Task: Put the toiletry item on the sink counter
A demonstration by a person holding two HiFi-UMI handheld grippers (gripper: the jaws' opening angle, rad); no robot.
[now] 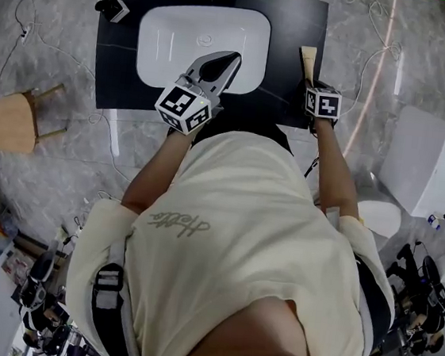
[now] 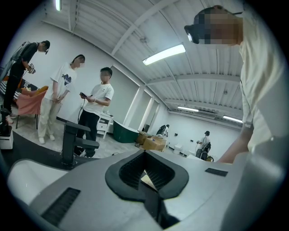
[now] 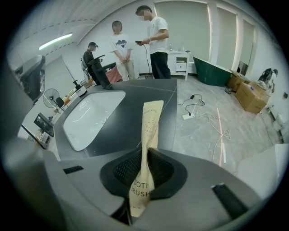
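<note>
Right gripper (image 3: 148, 152) pinches the toothbrush packet (image 3: 151, 128) by its near end. The packet's long axis runs straight ahead of the jaws, out over the dark sink counter (image 3: 151, 92) — white basin (image 3: 90, 117) to its left. Left gripper (image 1: 224, 65), jaws together, is farther off.

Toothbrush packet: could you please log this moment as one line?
right gripper shut on toothbrush packet | packet above sink counter, right side | left gripper shut, above basin
</note>
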